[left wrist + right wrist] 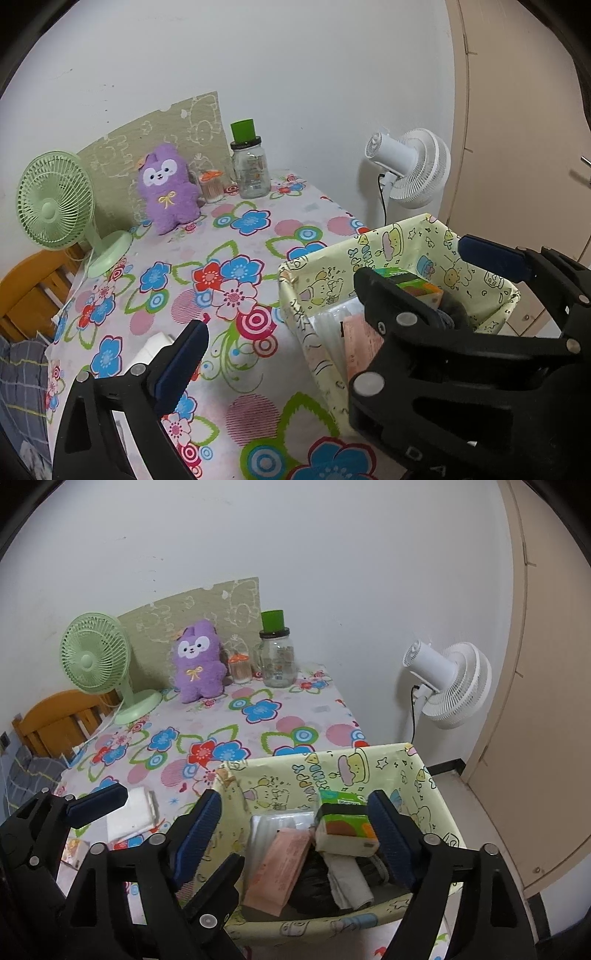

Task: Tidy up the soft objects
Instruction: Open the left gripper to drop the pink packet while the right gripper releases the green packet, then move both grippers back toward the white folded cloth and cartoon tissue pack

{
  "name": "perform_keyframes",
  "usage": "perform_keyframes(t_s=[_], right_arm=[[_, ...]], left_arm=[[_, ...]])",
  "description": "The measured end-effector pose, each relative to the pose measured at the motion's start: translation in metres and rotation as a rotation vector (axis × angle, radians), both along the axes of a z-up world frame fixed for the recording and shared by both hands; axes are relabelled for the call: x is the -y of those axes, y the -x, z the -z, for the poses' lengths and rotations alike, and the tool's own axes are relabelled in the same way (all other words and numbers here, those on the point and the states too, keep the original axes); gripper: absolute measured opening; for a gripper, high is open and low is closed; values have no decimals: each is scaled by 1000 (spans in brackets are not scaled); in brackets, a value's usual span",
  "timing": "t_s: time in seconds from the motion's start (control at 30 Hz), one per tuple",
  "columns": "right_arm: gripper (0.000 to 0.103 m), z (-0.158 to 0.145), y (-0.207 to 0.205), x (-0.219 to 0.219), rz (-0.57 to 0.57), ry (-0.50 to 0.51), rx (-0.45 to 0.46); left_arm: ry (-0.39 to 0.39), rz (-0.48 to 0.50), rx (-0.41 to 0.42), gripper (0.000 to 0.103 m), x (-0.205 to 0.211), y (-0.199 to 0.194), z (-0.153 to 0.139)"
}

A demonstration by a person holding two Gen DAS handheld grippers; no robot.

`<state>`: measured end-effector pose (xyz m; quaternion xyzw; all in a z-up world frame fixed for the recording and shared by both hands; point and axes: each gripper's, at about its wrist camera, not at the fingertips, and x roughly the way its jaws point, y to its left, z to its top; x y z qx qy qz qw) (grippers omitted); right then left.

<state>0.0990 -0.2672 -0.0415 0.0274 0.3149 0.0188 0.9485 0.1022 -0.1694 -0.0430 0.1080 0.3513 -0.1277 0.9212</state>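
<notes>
A pale yellow cartoon-print basket (424, 775) (369, 243) stands at the right edge of the flowered table. In it lie a green-and-orange tissue pack (347, 830), a pink pack (280, 871), a clear plastic pack (273, 823), a white cloth (347, 882) and something black. My right gripper (293, 795) hangs open over the basket; the tissue pack lies by its right pad, ungripped. My left gripper (295, 325) is open over the basket's left wall and holds nothing. The right gripper hides its right finger. A white folded item (133, 812) lies left of the basket. A purple plush (168, 188) (197, 664) sits at the back.
A green desk fan (55, 199) stands at the back left. By the wall are a green-lidded glass jar (251, 166) and a small orange-capped holder (211, 184). A white floor fan (450, 683) stands past the table's right edge, a wooden chair (55, 720) to the left.
</notes>
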Motion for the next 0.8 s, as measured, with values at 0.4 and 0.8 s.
perform_keyframes(t_s=[0.4,0.8], right_arm=[[94,-12,18,-27,-13,30,35],[95,-18,38,-55,-33,42,60]], left_arm=[[22,-27,32,103,-28,19,-9],[33,-48,56,103,-56,37,-14]])
